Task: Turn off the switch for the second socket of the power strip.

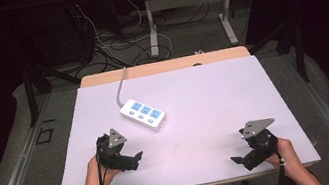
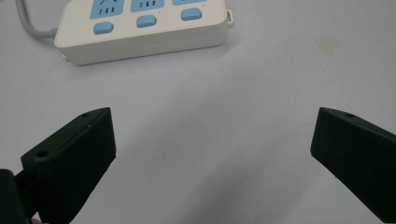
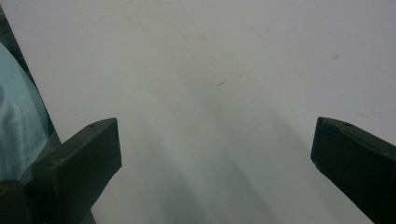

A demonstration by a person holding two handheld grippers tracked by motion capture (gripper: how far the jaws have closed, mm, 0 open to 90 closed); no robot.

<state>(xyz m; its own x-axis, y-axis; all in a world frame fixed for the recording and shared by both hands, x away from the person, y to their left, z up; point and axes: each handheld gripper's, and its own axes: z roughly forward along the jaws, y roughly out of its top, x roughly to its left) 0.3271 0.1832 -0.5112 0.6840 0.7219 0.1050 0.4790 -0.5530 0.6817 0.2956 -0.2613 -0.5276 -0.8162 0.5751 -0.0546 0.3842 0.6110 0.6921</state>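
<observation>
A white power strip [image 1: 143,114] with blue sockets and buttons lies on the white table top [image 1: 214,99], its grey cable [image 1: 122,87] running off the far edge. The same power strip [image 2: 140,28] lies ahead of my left gripper [image 2: 212,154], which stands open with nothing between its jaws. In the high view the left gripper [image 1: 135,159] rests near the front left of the table, a little short of the strip. My right gripper [image 1: 237,160] sits at the front right, and in its own view the right gripper [image 3: 215,158] is open over bare table.
The table top ends at a wooden strip [image 1: 163,66] at the far side. Beyond it the floor holds tangled cables [image 1: 114,45] and the legs of another table [image 1: 152,28]. A light blue garment [image 3: 18,121] shows at the table's near edge.
</observation>
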